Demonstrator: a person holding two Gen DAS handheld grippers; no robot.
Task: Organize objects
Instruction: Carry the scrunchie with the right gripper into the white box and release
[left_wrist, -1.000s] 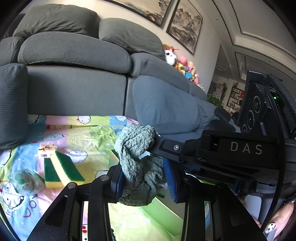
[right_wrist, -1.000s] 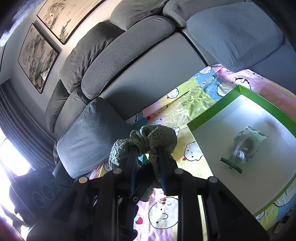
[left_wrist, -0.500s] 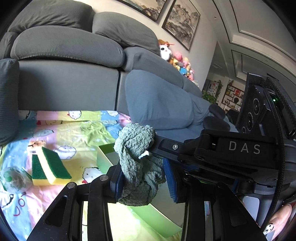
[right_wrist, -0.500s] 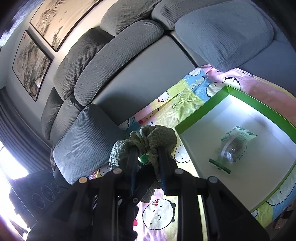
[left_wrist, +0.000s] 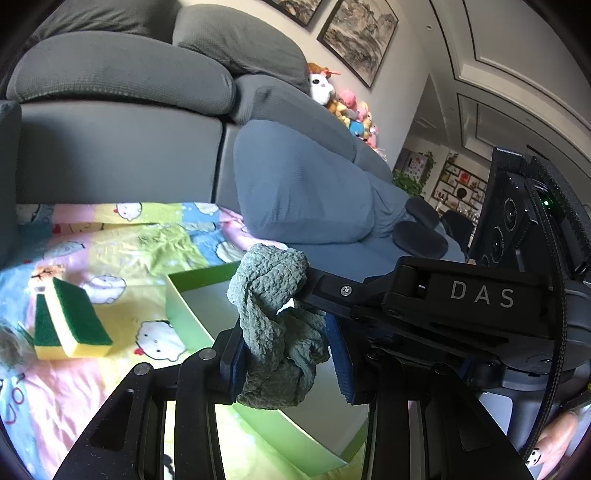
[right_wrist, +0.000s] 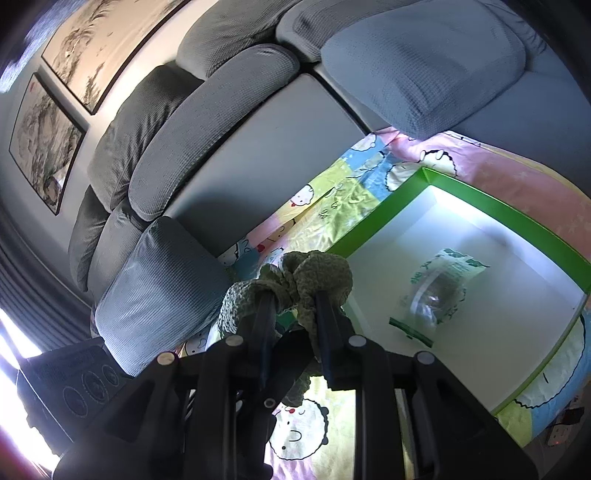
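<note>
A crumpled grey-green cloth (left_wrist: 275, 328) hangs in the air, held by both grippers. My left gripper (left_wrist: 286, 354) is shut on its lower bunch between blue pads. My right gripper (left_wrist: 308, 284) reaches in from the right in the left wrist view and pinches the upper knot. In the right wrist view my right gripper (right_wrist: 291, 306) is shut on the cloth (right_wrist: 317, 273), which bulges over both fingertips. Below lies a shallow green box (right_wrist: 498, 210) with a white floor, holding a clear packet (right_wrist: 439, 295). The cloth hangs above the box's near left corner (left_wrist: 184, 314).
A yellow-and-green sponge (left_wrist: 70, 328) lies on the cartoon-print blanket (left_wrist: 129, 251) left of the box, with a clear packet (left_wrist: 9, 343) at the frame edge. Grey sofa cushions (left_wrist: 295, 192) rise behind. A person's fingers (left_wrist: 554, 439) show at lower right.
Both grippers have carried the cloth a little lower and towards the green box, which now shows larger beneath it. The sponge has slid left in the left wrist view. Both grips are unchanged.
</note>
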